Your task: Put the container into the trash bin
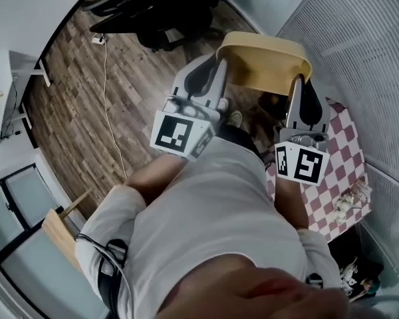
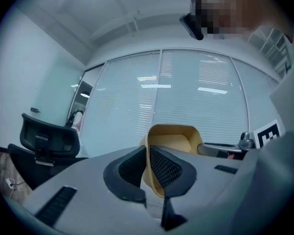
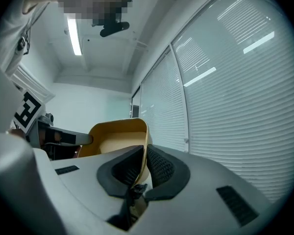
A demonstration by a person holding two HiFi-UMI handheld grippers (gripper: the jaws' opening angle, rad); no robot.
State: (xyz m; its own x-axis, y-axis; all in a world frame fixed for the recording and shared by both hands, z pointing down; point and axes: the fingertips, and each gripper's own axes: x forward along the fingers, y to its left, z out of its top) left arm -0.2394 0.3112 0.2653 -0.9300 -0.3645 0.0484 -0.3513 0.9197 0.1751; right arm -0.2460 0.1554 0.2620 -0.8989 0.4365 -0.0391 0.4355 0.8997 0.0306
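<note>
A tan, open-topped container (image 1: pixel 266 62) hangs above the wooden floor, carried between both grippers. My left gripper (image 1: pixel 216 72) is shut on its left wall. My right gripper (image 1: pixel 300 88) is shut on its right wall. In the left gripper view the dark pads pinch the thin tan rim (image 2: pixel 149 165), and the container (image 2: pixel 174 136) opens beyond them. In the right gripper view the jaws (image 3: pixel 143 168) clamp the opposite wall of the container (image 3: pixel 115 141), with the left gripper's arm (image 3: pixel 59 137) across from it. No trash bin shows in any view.
A table with a red-checked cloth (image 1: pixel 339 171) stands at the right, small items near its lower edge. A black office chair (image 1: pixel 166 18) sits ahead on the wood floor (image 1: pixel 106 111). Glass walls with blinds (image 2: pixel 196 97) run along the room's side.
</note>
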